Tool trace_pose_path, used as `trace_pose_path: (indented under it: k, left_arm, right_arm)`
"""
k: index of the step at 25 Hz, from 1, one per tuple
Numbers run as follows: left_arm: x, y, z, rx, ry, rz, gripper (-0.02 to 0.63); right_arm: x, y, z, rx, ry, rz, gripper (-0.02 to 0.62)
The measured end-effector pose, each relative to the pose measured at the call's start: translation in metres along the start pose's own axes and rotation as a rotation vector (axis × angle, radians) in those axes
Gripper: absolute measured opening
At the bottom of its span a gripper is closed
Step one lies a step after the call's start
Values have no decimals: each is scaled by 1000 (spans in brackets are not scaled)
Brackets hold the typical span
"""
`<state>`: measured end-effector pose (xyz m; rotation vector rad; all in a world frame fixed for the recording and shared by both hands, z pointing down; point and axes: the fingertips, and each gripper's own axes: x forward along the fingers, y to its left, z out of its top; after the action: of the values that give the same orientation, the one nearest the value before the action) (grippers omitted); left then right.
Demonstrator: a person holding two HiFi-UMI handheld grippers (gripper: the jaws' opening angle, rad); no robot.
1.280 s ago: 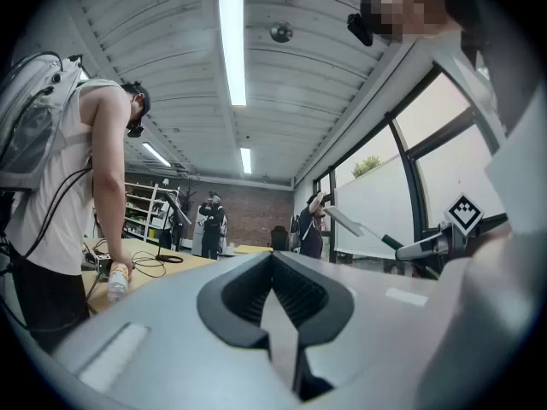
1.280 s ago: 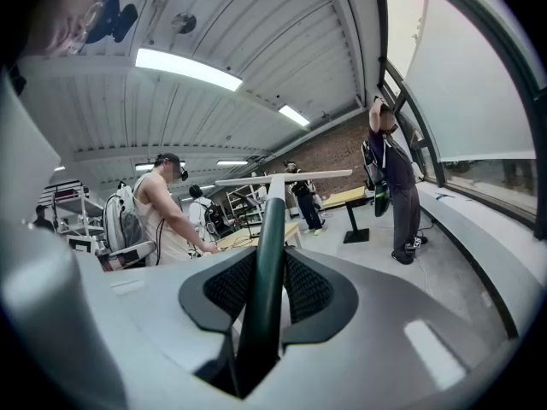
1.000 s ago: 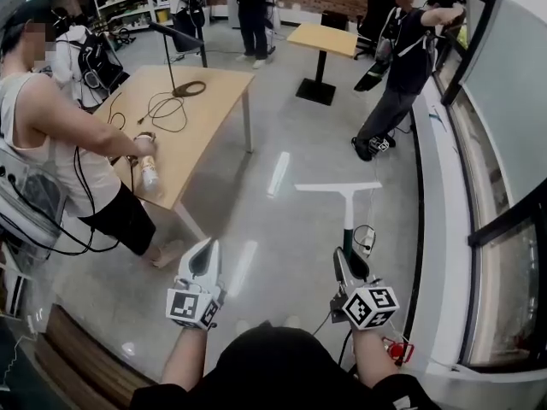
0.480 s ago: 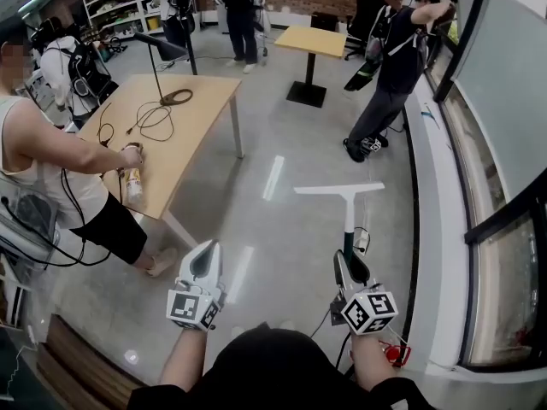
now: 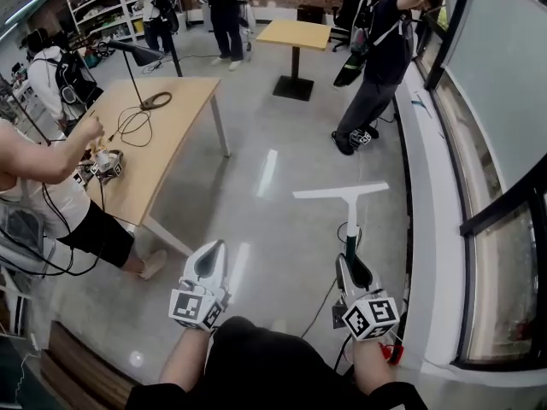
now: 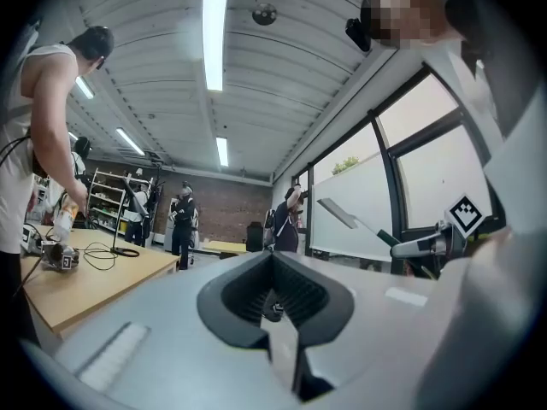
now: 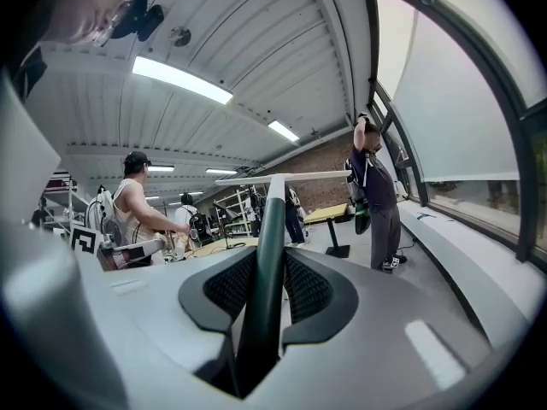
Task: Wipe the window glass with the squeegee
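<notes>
The squeegee has a white blade (image 5: 340,192) and a dark green handle (image 5: 349,239), held out over the floor and pointing away from me. My right gripper (image 5: 349,264) is shut on the handle; in the right gripper view the handle (image 7: 265,263) runs up between the jaws to the blade (image 7: 286,177). My left gripper (image 5: 210,260) is shut and holds nothing, about a forearm's length left of the squeegee. Its own view shows the jaws (image 6: 275,301) pressed together, with the squeegee (image 6: 340,216) off to the right. The window glass (image 5: 504,67) runs along the right side.
A white sill (image 5: 427,195) lies under the window, where a person (image 5: 380,49) reaches up at the glass. A wooden table (image 5: 162,135) with cables stands at left, a person (image 5: 43,178) bent over it. A small table (image 5: 295,34) is farther back. A red object (image 5: 393,351) lies by my right wrist.
The view has shifted left and down a little. The person at the left table has moved a hand from a bottle to a small device. Both grippers keep their hold and spacing.
</notes>
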<state>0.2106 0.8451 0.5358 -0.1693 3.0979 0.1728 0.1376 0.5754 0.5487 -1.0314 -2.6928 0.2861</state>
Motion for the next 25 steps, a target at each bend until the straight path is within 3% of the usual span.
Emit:
trace_pose_path:
  k: [10, 16, 25]
  left_arm:
    - [54, -7, -5, 25, -2, -83, -3]
    - [99, 21, -5, -20, -31, -144, -2]
    - [176, 67, 9, 5, -55, -257, -2]
  right_arm:
    - [16, -32, 10, 0, -14, -78, 95]
    - [61, -38, 22, 55, -27, -106, 95]
    - [108, -47, 49, 46, -79, -224, 95]
